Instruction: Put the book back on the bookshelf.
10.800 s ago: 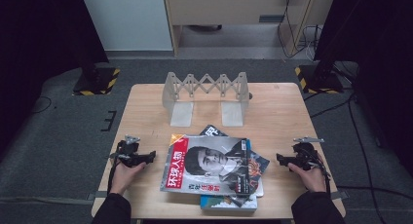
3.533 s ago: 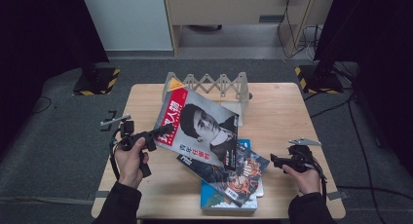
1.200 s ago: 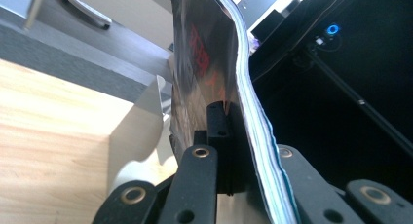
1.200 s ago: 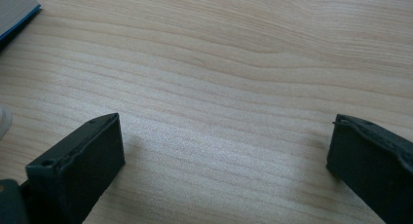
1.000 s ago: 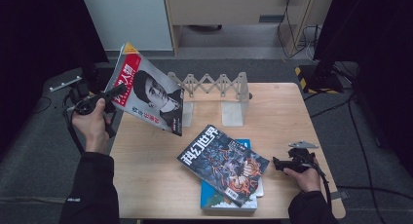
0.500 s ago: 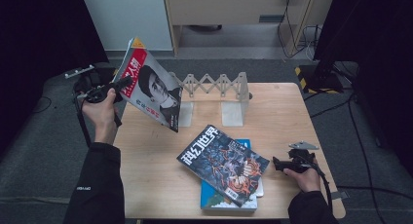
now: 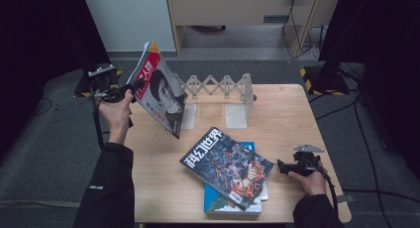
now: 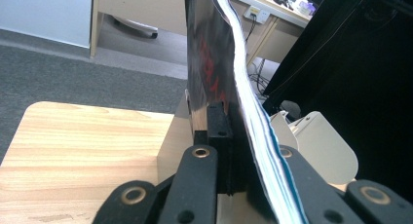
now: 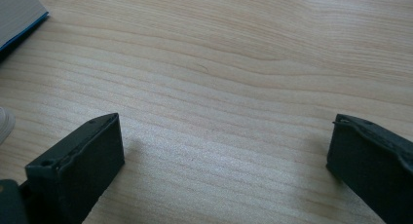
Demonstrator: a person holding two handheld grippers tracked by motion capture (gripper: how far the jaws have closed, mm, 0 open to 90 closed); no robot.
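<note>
One magazine (image 7: 161,96) is up in the air at the table's (image 7: 292,119) left rear corner, just left of the accordion book rack (image 7: 218,89), with two more titles stacked flat near the front edge. It stands nearly upright, long axis tilted from vertical, cover facing the person, top corner highest. I'd judge it mid-carry; next it wants squaring to a rack slot and lowering in. Left gripper (image 7: 128,87) is clamped on its edge; right gripper (image 7: 282,167) rests on the table, jaws apart, holding nothing.
</note>
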